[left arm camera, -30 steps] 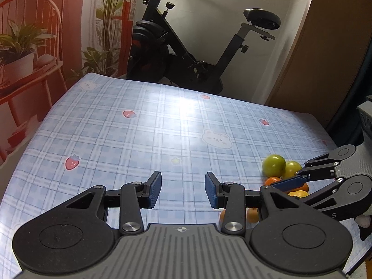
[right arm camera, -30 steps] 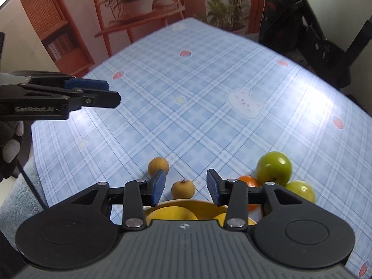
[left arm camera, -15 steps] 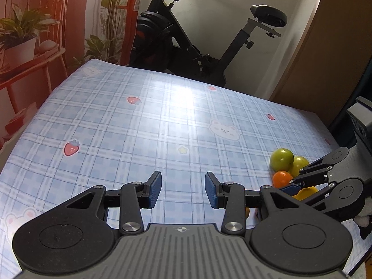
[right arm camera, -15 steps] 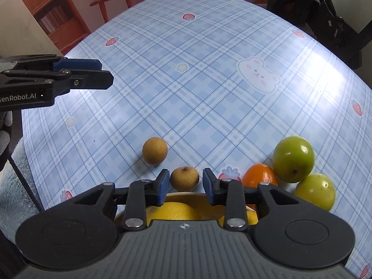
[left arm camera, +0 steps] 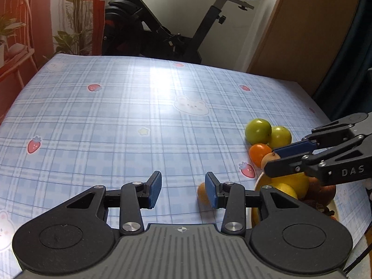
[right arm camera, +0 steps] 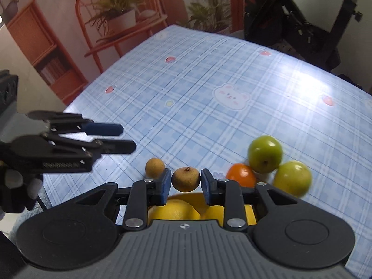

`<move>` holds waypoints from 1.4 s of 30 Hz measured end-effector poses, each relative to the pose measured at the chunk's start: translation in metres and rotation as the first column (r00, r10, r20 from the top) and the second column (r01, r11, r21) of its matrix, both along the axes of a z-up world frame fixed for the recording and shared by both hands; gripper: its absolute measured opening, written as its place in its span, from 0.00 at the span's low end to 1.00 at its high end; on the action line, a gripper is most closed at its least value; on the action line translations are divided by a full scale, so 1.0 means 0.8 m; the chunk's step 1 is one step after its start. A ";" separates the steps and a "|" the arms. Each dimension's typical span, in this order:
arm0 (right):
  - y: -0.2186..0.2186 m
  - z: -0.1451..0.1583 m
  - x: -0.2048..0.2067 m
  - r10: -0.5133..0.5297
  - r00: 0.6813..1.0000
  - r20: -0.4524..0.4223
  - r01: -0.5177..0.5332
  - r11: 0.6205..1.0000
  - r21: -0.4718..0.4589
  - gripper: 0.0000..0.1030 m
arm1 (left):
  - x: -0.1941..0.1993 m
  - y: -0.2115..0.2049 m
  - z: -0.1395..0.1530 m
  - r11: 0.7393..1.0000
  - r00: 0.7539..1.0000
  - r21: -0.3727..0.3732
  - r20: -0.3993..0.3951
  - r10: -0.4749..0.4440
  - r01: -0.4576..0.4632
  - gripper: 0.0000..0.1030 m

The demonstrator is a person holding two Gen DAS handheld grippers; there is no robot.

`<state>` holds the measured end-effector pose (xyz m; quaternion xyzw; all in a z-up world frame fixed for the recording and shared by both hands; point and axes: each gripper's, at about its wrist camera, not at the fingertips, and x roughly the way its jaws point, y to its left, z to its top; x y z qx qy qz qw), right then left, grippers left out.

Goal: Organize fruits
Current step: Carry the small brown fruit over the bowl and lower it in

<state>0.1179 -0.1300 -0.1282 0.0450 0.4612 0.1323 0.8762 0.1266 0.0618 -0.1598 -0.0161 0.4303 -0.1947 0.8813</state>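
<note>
Right claw (right arm camera: 184, 182) clamped on a longan (right arm camera: 186, 179), left claw (left arm camera: 183, 189) open and empty; we lift steadily toward the fruit bowl (left arm camera: 258, 181) without squeezing harder.

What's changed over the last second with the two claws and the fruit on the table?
The right claw closed on the small brown fruit and lifted it over the yellow bowl. The left claw stayed part open and empty, dipping toward the other brown fruit. That fruit, the two green fruits and the orange lie as before.
</note>
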 end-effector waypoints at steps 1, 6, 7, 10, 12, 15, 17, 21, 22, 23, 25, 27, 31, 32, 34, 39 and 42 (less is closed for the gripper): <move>-0.004 0.001 -0.007 -0.014 1.000 0.009 0.014 1.000 0.002 0.29 | 0.001 -0.004 -0.004 1.000 1.000 -0.012 -0.014 -0.007 0.006 0.42; -0.022 0.002 -0.043 -0.085 0.995 0.051 0.083 0.996 0.044 0.29 | 0.003 -0.025 -0.023 1.000 0.998 -0.021 -0.060 -0.020 0.018 0.42; -0.025 0.003 -0.048 -0.103 0.993 0.057 0.100 0.994 0.055 0.29 | 0.003 -0.027 -0.025 1.000 0.998 -0.021 -0.065 -0.024 0.022 0.42; -0.033 0.006 -0.062 -0.131 0.989 0.075 0.125 0.989 0.083 0.29 | 0.003 -0.038 -0.028 0.999 0.996 -0.008 -0.074 -0.042 0.041 0.41; -0.037 0.007 -0.071 -0.146 0.986 0.086 0.138 0.986 0.092 0.29 | 0.003 -0.042 -0.028 0.999 0.996 0.012 -0.071 -0.046 0.047 0.28; -0.042 0.011 -0.082 -0.168 0.980 0.104 0.156 0.981 0.114 0.29 | 0.000 -0.042 -0.022 0.999 0.996 0.019 -0.071 -0.045 0.046 0.27; -0.045 0.013 -0.090 -0.181 0.977 0.116 0.165 0.977 0.131 0.29 | -0.005 -0.042 -0.015 0.999 0.997 0.028 -0.059 -0.044 0.046 0.27; -0.049 0.020 -0.107 -0.192 0.971 0.140 0.171 0.974 0.148 0.29 | -0.023 -0.044 0.009 0.998 0.998 0.024 -0.019 -0.064 0.065 0.27; -0.050 0.021 -0.111 -0.194 0.970 0.146 0.171 0.973 0.152 0.29 | -0.029 -0.047 0.017 0.997 0.997 0.019 -0.009 -0.076 0.076 0.27; -0.050 0.022 -0.116 -0.195 0.969 0.151 0.172 0.973 0.153 0.29 | -0.035 -0.049 0.023 0.996 0.996 0.013 0.001 -0.088 0.088 0.27; -0.051 0.023 -0.125 -0.197 0.967 0.160 0.173 0.973 0.152 0.29 | -0.049 -0.055 0.034 0.993 0.993 -0.002 0.016 -0.117 0.117 0.27; -0.052 0.022 -0.135 -0.200 0.965 0.169 0.176 0.973 0.150 0.29 | -0.062 -0.060 0.042 0.990 0.989 -0.013 0.025 -0.143 0.143 0.27; -0.054 0.018 -0.155 -0.215 0.961 0.173 0.190 0.970 0.150 0.29 | -0.087 -0.077 0.046 0.980 0.980 -0.021 0.027 -0.199 0.200 0.27; -0.055 0.017 -0.161 -0.215 0.961 0.174 0.192 0.971 0.145 0.29 | -0.093 -0.081 0.046 0.977 0.977 -0.023 0.024 -0.212 0.212 0.27; -0.054 0.015 -0.172 -0.217 0.960 0.175 0.196 0.972 0.131 0.29 | -0.104 -0.088 0.043 0.972 0.972 -0.026 0.014 -0.234 0.235 0.27; -0.053 0.002 -0.194 -0.233 0.959 0.162 0.214 0.969 0.123 0.29 | -0.123 -0.101 0.032 0.960 0.960 -0.019 -0.007 -0.278 0.278 0.27; -0.054 -0.007 -0.201 -0.241 0.959 0.147 0.224 0.967 0.122 0.29 | -0.127 -0.109 0.027 0.953 0.953 -0.005 -0.018 -0.304 0.304 0.27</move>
